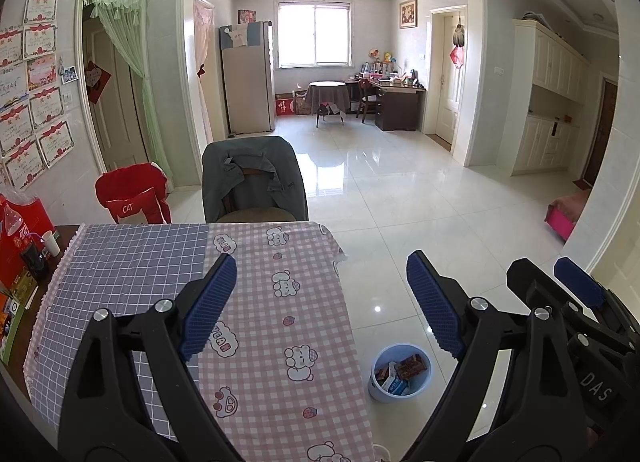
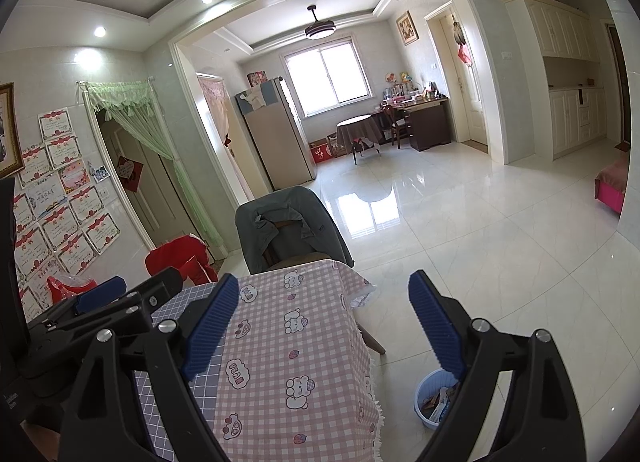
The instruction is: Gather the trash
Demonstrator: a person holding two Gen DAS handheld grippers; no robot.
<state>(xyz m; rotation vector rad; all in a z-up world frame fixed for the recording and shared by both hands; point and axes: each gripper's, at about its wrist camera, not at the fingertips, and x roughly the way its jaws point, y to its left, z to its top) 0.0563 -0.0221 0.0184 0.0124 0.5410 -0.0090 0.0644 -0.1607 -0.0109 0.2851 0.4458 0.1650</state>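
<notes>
The trash, a few small cartons and wrappers, lies inside a pale blue bucket that stands on the tiled floor, just off the right edge of the surface. The surface is covered by a pink checked cloth with bears on the right and a grey grid cloth on the left. Both grippers hang above its near edge: the left gripper has its fingers spread wide with nothing between them, and the right gripper likewise has its fingers released and bare. At the far edge stands a chair draped with a grey jacket, and beside it a red cushion. A white cup sits near the far left corner, next to a red box
</notes>
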